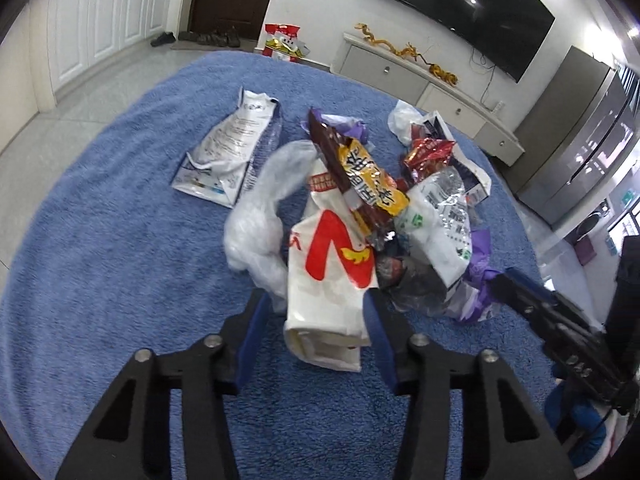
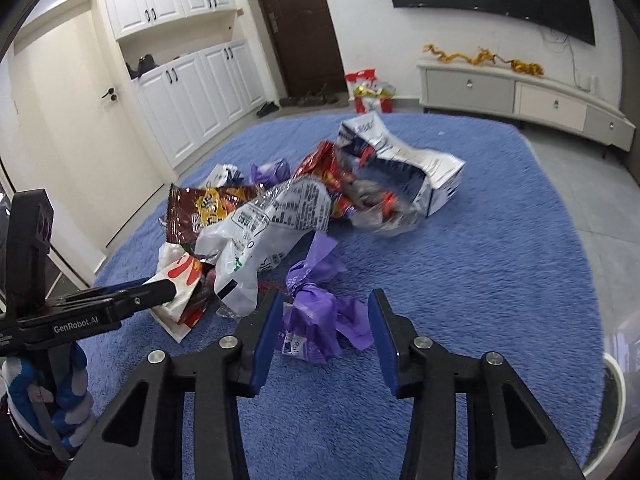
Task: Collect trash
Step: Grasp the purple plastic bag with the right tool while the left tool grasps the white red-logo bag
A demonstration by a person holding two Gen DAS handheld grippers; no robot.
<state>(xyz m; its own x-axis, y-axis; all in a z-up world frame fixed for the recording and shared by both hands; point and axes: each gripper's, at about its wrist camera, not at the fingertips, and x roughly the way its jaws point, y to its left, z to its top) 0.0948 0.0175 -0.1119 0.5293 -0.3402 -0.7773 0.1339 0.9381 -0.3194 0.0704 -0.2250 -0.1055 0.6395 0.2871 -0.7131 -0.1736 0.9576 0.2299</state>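
A heap of empty wrappers and bags lies on a blue rug. My left gripper is open, its jaws either side of a white bag with a red mark; a brown and yellow snack bag lies on top. My right gripper is open around a crumpled purple plastic bag lying on the rug. The left gripper's finger also shows in the right wrist view, over the white bag.
A flat white pouch lies apart at the left of the heap. A clear printed bag, red wrappers and a torn white box-bag lie behind. A TV cabinet, cupboards and a red gift bag stand beyond the rug.
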